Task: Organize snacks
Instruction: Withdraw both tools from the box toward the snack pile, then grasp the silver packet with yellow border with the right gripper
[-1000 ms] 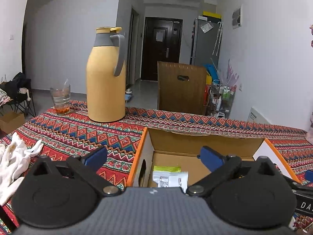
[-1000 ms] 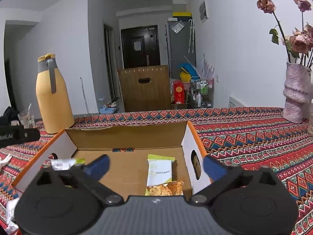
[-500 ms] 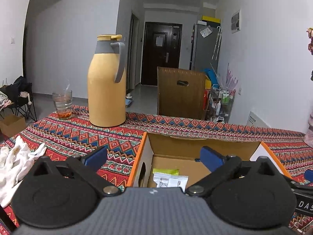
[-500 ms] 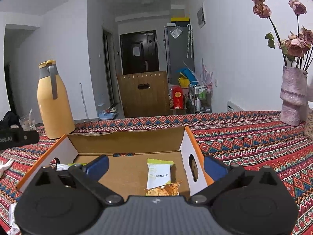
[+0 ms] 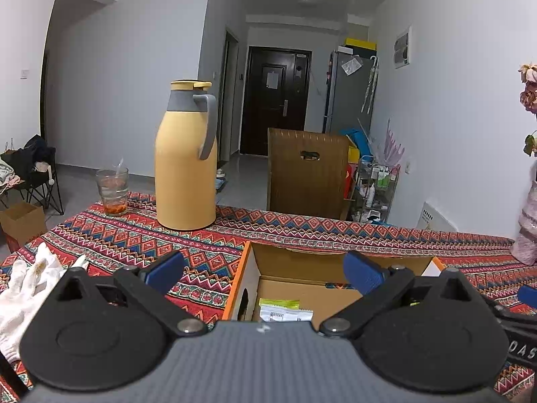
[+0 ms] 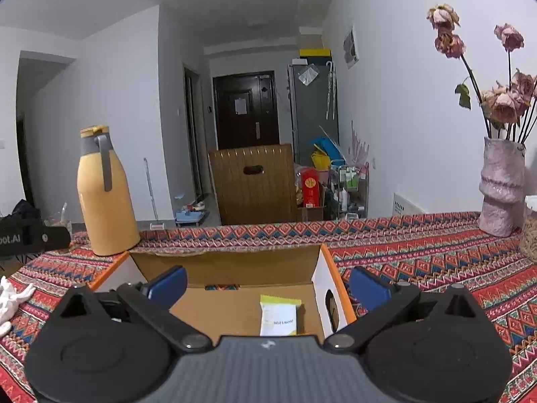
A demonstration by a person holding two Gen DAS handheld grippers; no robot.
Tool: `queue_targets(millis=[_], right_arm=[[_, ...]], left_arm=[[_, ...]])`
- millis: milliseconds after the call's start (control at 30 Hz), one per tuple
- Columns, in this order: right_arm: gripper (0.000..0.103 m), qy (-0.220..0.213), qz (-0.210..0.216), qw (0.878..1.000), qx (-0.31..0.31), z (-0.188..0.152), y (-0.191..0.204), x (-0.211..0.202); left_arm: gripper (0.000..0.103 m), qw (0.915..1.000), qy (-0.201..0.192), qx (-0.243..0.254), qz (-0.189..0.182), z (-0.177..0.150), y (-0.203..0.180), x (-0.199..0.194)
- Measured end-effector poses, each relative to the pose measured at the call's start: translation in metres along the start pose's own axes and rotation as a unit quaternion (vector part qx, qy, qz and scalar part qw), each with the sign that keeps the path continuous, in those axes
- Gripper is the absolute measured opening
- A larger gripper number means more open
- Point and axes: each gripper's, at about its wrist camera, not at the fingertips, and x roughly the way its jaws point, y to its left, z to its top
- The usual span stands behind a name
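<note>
A: Biggest thing first, the table (image 6: 419,255). Any trouble there?

B: Its patterned cloth could bunch if the box (image 6: 231,265) gets shoved, and the yellow jug (image 5: 185,168) stands near the box's far left corner, so a wide swing of the left gripper (image 5: 263,270) might knock it.

A: And the box itself?

B: It sits open between both tools. It's light cardboard, I'd guess; a finger catching the orange rim could tip or drag it.

A: The grippers?

B: The left one and the right gripper (image 6: 267,283) are both spread wide, holding nothing, raised above the near edge.

A: The snacks?

B: One packet (image 6: 278,315) lies flat on the floor by the right wall; another packet (image 5: 285,312) by the left wall. Flat, slick wrappers could slip from a pinch, or the fingers could jam against the wall.
</note>
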Motion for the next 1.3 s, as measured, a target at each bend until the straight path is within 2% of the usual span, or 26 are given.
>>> queue_targets(millis=[200,500,733,900,1133,1300], right_arm=[[0.103,-0.021,0.007,1.0,-0.002,0.006,-0.005,-0.025],[0.103,-0.018,0.017,0.999,-0.025,-0.015,-0.01,-0.059],[0.103,0.02,0.018,0.999,-0.033,-0.048,-0.013,-0.079],[0.103,0.053,0.011,0.998,-0.033,-0.075,-0.015,-0.088],[0.103,0.085,-0.008,0.996,-0.027,-0.107,-0.025,-0.103],[0.103,0.101,-0.016,0.994,-0.024,-0.117,-0.028,-0.107]], left_arm=[[0.103,1.0,-0.003,0.007,-0.003,-0.002,0.011,-0.016],[0.103,0.9991,0.024,0.032,-0.009,-0.035,0.03,-0.038],[0.103,0.9979,0.038,0.051,-0.007,-0.061,0.043,-0.056],[0.103,0.9962,0.064,0.059,-0.001,-0.086,0.053,-0.063],[0.103,0.9947,0.086,0.056,0.0,-0.12,0.065,-0.067],[0.103,0.9958,0.083,0.037,-0.01,-0.123,0.07,-0.065]])
